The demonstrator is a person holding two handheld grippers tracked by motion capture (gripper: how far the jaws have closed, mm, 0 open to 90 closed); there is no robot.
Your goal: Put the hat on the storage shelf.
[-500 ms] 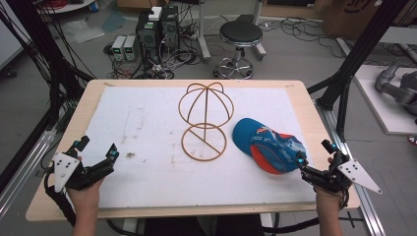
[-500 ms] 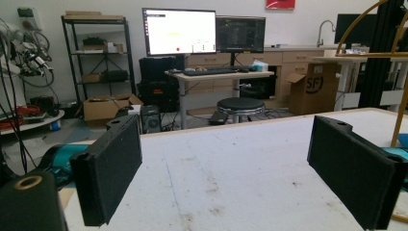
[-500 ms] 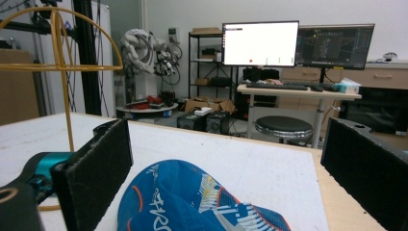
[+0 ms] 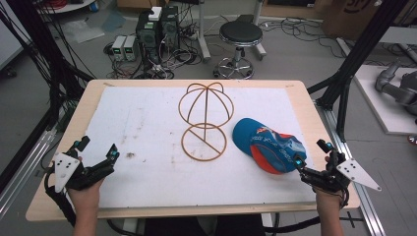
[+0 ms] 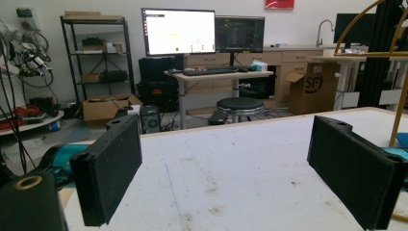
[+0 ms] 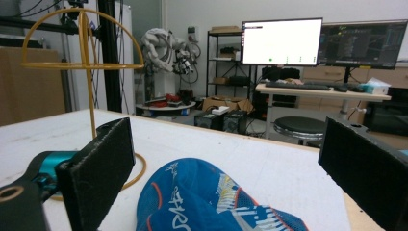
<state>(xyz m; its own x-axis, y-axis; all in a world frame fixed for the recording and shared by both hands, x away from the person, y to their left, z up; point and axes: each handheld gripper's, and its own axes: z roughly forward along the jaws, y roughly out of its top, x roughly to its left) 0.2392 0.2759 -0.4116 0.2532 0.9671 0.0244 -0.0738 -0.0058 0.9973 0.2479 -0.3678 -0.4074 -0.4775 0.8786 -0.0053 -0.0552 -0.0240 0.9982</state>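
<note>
A tan wire hat stand (image 4: 204, 123) rises from its ring base at the middle of the white mat (image 4: 147, 123). To its right a blue cap (image 4: 268, 145) with red and white print lies on the mat. My right gripper (image 4: 310, 152) sits at the near right corner, open, its tips just short of the cap's near edge. In the right gripper view the cap (image 6: 207, 202) lies low between the wide black jaws, untouched, with the stand (image 6: 86, 62) to the left. My left gripper (image 4: 98, 147) rests open at the near left with nothing between its jaws, as the left gripper view (image 5: 231, 178) confirms.
The wooden table's edge (image 4: 314, 113) frames the mat. Behind the table stand a black stool (image 4: 240, 37) and electronics boxes (image 4: 157, 29) on the floor. Black frame posts (image 4: 354, 64) flank both sides. The mat between the left gripper and the stand is bare, with a few smudges (image 4: 130, 155).
</note>
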